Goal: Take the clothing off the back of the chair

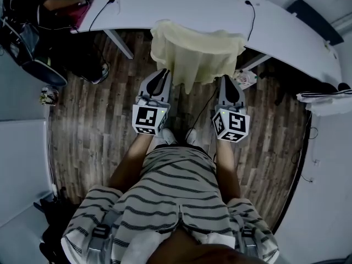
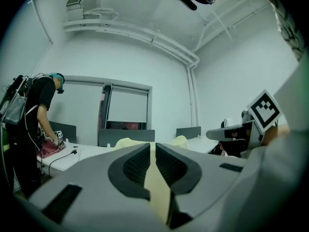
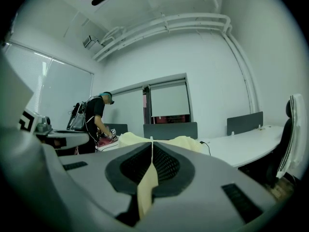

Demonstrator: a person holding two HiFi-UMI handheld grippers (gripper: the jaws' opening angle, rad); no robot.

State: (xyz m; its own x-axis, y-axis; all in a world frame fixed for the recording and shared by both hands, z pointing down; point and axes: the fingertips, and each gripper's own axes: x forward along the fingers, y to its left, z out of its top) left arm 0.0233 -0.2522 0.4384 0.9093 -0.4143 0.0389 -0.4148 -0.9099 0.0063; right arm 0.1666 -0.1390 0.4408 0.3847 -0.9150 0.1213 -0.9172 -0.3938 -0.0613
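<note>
Since the left gripper [image 1: 163, 75] and right gripper [image 1: 226, 81] each pinch a side of the garment [image 1: 198, 51], it is spread between them. That should lift it evenly.

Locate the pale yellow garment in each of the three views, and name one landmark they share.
Head view: garment top centre, hanging just ahead of the left gripper and right gripper.
Left gripper view: garment bottom centre, a strip pinched between the jaws.
Right gripper view: garment bottom centre, pinched between the jaws likewise.
Shared landmark: the white table behind the garment, in all three views.
</note>
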